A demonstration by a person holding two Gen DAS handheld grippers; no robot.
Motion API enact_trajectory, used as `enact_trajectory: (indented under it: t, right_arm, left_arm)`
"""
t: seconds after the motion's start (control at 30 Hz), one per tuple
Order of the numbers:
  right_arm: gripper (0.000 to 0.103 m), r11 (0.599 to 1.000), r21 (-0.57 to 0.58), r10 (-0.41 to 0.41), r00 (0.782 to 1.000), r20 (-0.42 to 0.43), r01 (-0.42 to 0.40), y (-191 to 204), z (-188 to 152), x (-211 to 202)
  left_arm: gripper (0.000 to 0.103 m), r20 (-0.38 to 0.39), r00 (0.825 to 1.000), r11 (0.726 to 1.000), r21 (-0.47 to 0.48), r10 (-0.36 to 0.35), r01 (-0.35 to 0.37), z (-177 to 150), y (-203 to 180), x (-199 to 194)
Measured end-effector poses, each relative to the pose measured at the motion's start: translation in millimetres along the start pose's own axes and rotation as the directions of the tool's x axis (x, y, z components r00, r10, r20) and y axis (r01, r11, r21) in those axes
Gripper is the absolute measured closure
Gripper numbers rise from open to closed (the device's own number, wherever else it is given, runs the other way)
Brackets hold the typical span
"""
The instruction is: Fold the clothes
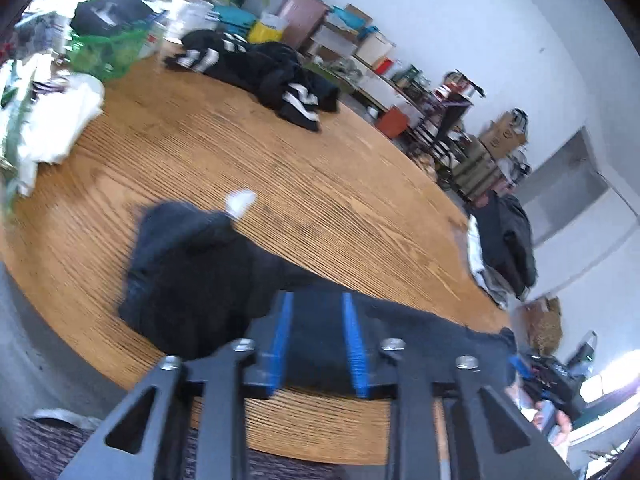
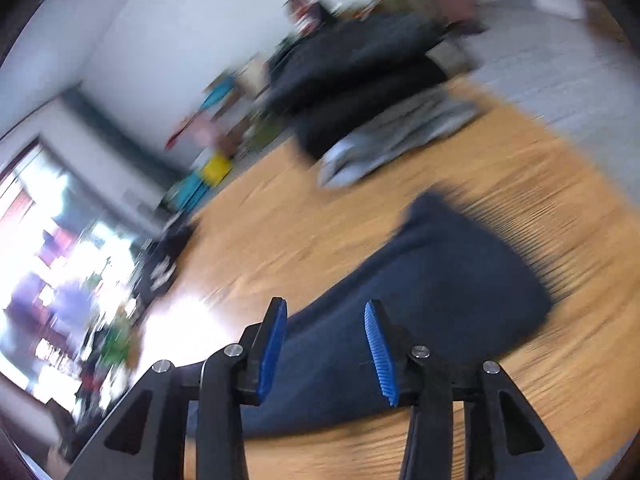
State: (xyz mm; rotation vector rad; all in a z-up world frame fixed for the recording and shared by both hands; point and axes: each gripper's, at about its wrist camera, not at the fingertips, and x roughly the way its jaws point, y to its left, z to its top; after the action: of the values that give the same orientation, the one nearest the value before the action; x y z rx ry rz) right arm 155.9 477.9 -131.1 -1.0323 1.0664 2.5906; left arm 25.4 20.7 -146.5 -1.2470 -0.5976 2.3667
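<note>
A dark navy garment (image 1: 192, 276) lies crumpled along the near edge of the wooden table (image 1: 248, 152), with a white tag (image 1: 240, 201) sticking out at its far end. My left gripper (image 1: 318, 300) hovers open just over the garment's near part, blue pads (image 1: 280, 340) apart with cloth showing between them. In the blurred right wrist view the same navy garment (image 2: 448, 276) stretches away over the table (image 2: 280, 216). My right gripper (image 2: 326, 308) is open above its near end, holding nothing.
A black garment with white stripes (image 1: 264, 68) lies at the table's far side. White cloth (image 1: 52, 120) and a green basket (image 1: 108, 52) sit at the left. A stack of folded dark and grey clothes (image 2: 368, 92) rests at the right edge (image 1: 504, 244). Shelves of clutter line the wall.
</note>
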Motion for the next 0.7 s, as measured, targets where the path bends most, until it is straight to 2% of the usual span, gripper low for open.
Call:
enact_trajectory:
  t: [0.03,0.1,0.13,0.17,0.23,0.3,0.37,0.53,0.57,0.63,0.67,0.7]
  right_arm:
    - [0.057,1.000,-0.019,0.020,0.999,-0.039,-0.021,12.5,-7.9,11.1]
    - [0.058,0.996,-0.070,0.041,0.993,-0.107,-0.049,37.1,-25.1,31.8]
    - [0.058,0.993,-0.099,0.049,0.989,-0.139,-0.063,50.0,-34.2,41.9]
    - [0.058,0.989,-0.128,0.054,0.984,-0.169,-0.076,62.9,-43.4,51.2]
    - [0.059,0.980,-0.174,0.057,0.976,-0.211,-0.095,84.4,-58.2,66.4]
    - [0.059,0.973,-0.204,0.055,0.969,-0.239,-0.106,101.6,-73.7,74.7]
    - [0.061,0.978,-0.197,0.024,0.975,-0.222,-0.069,93.6,-73.2,69.5]
    - [0.063,0.988,-0.139,-0.084,0.987,-0.140,0.064,50.4,-55.4,45.6]
    - [0.063,0.988,-0.126,-0.107,0.986,-0.125,0.091,41.8,-51.9,40.8]
    - [0.063,0.985,-0.099,-0.152,0.984,-0.094,0.142,24.5,-44.8,31.2]
    - [0.062,0.982,-0.085,-0.175,0.981,-0.080,0.168,15.9,-41.3,26.4]
    - [0.062,0.979,-0.070,-0.198,0.978,-0.065,0.193,7.3,-37.7,21.7]
  left_arm:
    - [0.072,-0.015,1.000,1.000,0.020,0.002,-0.002,-3.6,-8.6,3.9]
    - [0.074,-0.040,0.997,0.991,0.118,0.064,-0.059,-13.9,-36.1,18.7]
    - [0.076,-0.057,0.996,0.983,0.176,0.062,-0.051,-21.1,-52.0,28.6]
    - [0.087,-0.073,0.996,0.973,0.229,0.058,-0.040,-28.1,-67.2,38.0]
    - [0.095,-0.104,0.992,0.951,0.308,0.069,-0.034,-44.3,-89.9,55.5]
    - [0.099,-0.115,0.984,0.921,0.380,0.136,-0.083,-60.5,-100.2,69.4]
    - [0.102,-0.102,0.972,0.897,0.416,0.211,-0.151,-70.0,-93.6,73.8]
    - [0.102,-0.032,0.961,0.931,0.261,0.274,-0.256,-40.1,-32.2,40.5]
    - [0.102,-0.022,0.962,0.941,0.213,0.273,-0.262,-30.9,-16.0,33.0]
    - [0.102,-0.024,0.974,0.971,0.099,0.223,-0.220,-15.6,14.0,20.4]
    - [0.102,-0.010,0.974,0.973,0.050,0.225,-0.224,-8.8,27.0,13.1]
    - [0.102,0.025,0.960,0.960,0.023,0.279,-0.280,-3.3,36.5,5.3]
